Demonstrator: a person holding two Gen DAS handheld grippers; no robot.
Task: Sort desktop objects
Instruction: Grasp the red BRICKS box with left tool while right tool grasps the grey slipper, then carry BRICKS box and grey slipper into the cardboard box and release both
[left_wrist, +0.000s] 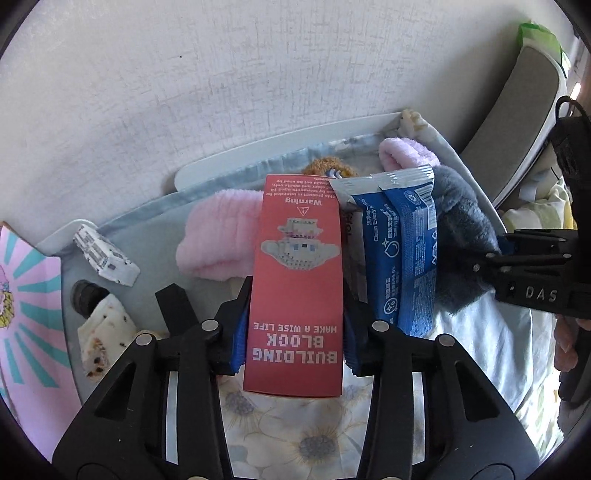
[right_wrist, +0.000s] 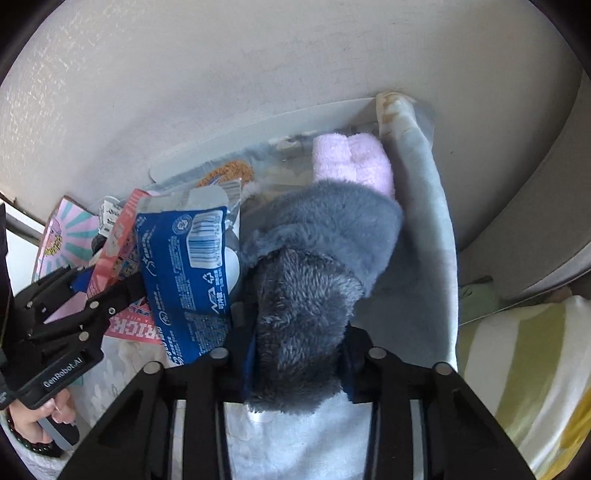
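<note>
the orange plush (left_wrist: 328, 166) is mostly hidden behind the red box (left_wrist: 295, 288) and blue packets (left_wrist: 402, 254).

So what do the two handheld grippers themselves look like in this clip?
Both are matte black plastic linkages with silver round pivot pins and blue finger pads. The right gripper bears "DAS" lettering; the left gripper bears a "GenRobot.AI" label. A dark bead bracelet circles the left wrist.

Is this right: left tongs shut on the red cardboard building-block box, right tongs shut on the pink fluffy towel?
One thing is wrong. The right tongs are shut on the grey fluffy plush item, not the pink fluffy towel, which lies apart near the far wall; the right wrist view shows it. The left tongs are shut on the red cardboard building-block box, as stated.
</note>
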